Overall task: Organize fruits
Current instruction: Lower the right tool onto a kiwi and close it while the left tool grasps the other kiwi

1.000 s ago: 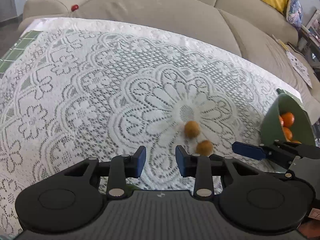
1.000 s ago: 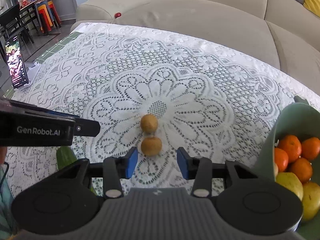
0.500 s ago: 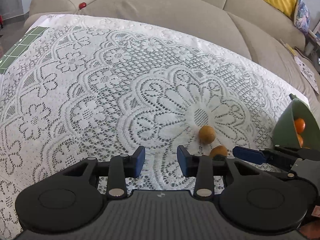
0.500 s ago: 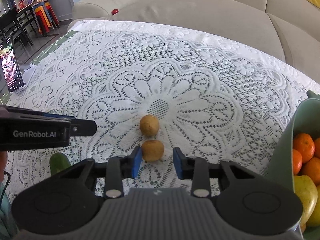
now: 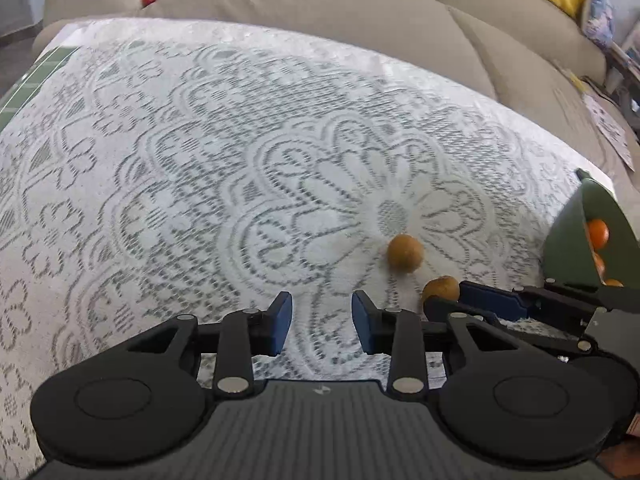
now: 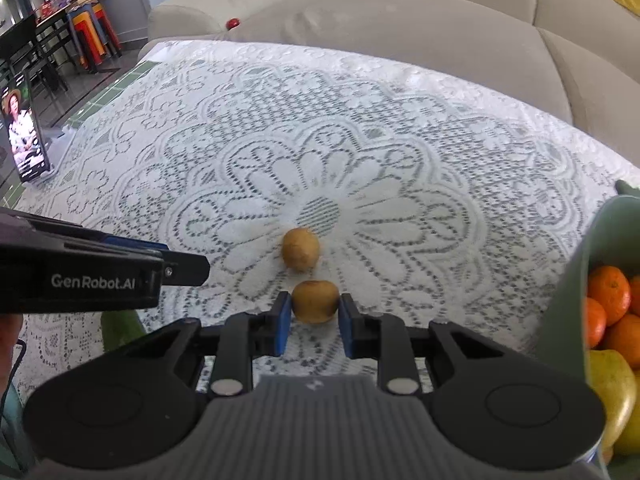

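Left gripper: we hold it open over the lace cloth, nothing inside.
Right gripper: our pads squeeze the near brown fruit.
Far brown fruit: just beyond.
Green bowl: right, with oranges.

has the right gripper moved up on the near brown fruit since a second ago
Yes. The right gripper has advanced toward the sofa; its pads now flank the near brown fruit, which lay ahead of them before.

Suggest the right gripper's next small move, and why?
Probably lift: the right gripper has its pads against both sides of the near brown fruit, which sits on the lace tablecloth, and the green bowl of oranges is to its right.
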### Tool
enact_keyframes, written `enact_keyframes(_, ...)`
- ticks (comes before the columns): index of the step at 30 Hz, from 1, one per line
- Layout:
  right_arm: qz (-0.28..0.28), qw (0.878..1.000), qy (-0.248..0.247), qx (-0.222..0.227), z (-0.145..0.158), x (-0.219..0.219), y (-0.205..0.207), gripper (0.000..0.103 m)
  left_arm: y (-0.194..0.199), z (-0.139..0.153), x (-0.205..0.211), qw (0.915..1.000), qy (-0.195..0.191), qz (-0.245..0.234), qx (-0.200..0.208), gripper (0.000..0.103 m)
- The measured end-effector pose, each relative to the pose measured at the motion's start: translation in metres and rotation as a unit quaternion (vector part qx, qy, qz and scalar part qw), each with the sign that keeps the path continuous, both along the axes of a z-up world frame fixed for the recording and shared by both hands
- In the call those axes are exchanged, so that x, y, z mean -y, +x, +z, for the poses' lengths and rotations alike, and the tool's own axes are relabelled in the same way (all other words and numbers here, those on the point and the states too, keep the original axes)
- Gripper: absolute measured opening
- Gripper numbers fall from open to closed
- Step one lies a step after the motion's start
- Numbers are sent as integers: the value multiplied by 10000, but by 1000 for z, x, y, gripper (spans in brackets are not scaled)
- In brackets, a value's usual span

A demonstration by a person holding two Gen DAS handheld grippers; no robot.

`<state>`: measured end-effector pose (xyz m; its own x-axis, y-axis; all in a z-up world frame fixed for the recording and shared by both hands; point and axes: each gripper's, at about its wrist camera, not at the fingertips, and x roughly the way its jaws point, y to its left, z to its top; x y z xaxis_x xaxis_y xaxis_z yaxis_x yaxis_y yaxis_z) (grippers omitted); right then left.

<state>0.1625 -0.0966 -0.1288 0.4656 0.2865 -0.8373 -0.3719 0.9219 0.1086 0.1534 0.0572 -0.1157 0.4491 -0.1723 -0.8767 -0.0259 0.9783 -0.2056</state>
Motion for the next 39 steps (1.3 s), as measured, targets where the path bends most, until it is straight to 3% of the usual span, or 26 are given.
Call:
enact_keyframes(14, -458, 9988, -198, -15, -2, 43, 6, 22, 15, -3, 38, 9968, -279, -708, 261, 41)
enact_keyframes(25, -458, 9988, -104, -104, -5, 48, 5, 22, 35, -20, 54, 9972, -47, -716, 205, 41)
enact_keyframes(30, -414, 9991, -99, -71, -6, 48, 4, 22, 38, -23, 58, 9973, 27, -715, 177, 29)
enact_keyframes(39, -462, 9988, -37, -165, -3, 49, 6, 22, 35, -16, 60, 9976, 38, -663, 214, 28)
